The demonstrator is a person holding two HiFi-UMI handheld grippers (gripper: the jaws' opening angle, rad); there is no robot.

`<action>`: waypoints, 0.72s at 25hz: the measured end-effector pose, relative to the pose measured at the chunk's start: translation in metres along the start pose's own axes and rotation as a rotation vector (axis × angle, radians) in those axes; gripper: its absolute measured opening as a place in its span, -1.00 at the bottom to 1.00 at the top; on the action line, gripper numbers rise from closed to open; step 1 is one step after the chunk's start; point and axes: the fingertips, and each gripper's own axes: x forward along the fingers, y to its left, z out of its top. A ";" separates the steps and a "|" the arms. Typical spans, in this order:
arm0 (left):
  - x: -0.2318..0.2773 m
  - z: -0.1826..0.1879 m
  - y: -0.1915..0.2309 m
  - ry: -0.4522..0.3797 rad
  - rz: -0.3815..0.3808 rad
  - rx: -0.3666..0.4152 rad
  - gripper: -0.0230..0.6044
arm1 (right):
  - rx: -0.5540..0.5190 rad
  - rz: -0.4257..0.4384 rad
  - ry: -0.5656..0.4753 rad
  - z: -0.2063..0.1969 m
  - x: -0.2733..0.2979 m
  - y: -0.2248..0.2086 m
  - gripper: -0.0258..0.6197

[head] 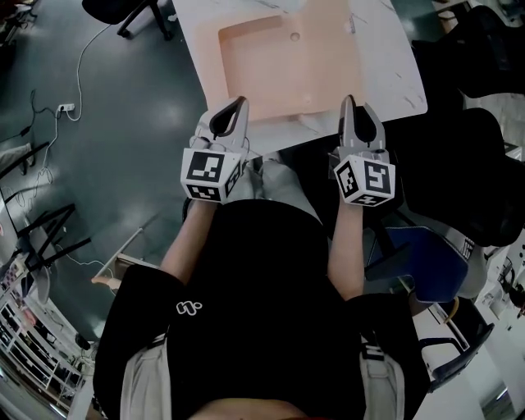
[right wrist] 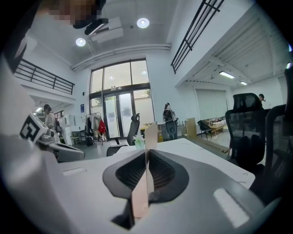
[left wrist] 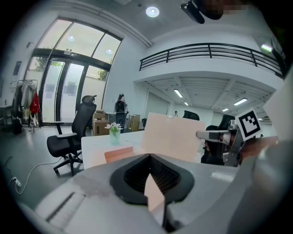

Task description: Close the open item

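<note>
A pale pink cardboard box (head: pixel 275 57) lies open on the white table (head: pixel 398 61), its flaps spread out. My left gripper (head: pixel 235 105) is at the box's near left edge. In the left gripper view a flap (left wrist: pixel 154 195) sits pinched between the shut jaws of that gripper (left wrist: pixel 150 159), and a larger flap (left wrist: pixel 176 136) stands upright beyond. At the near right edge my right gripper (head: pixel 350 103) is shut on a thin flap edge (right wrist: pixel 141 196), which runs between its pads (right wrist: pixel 147 154).
Black office chairs stand at the top left (head: pixel 131 12) and on the right (head: pixel 484 156), and a blue chair (head: pixel 426 262) is at my right side. A cable (head: pixel 82 66) trails over the dark floor. A glass vase with flowers (left wrist: pixel 114 132) stands on the table.
</note>
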 end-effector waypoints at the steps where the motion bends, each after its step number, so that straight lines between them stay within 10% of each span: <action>1: -0.001 -0.001 0.002 -0.002 0.005 -0.003 -0.96 | -0.015 0.010 0.002 0.001 0.001 0.005 -0.88; 18: -0.029 -0.026 0.043 0.022 0.092 -0.066 -0.96 | -0.331 0.180 0.088 -0.003 0.024 0.097 -0.80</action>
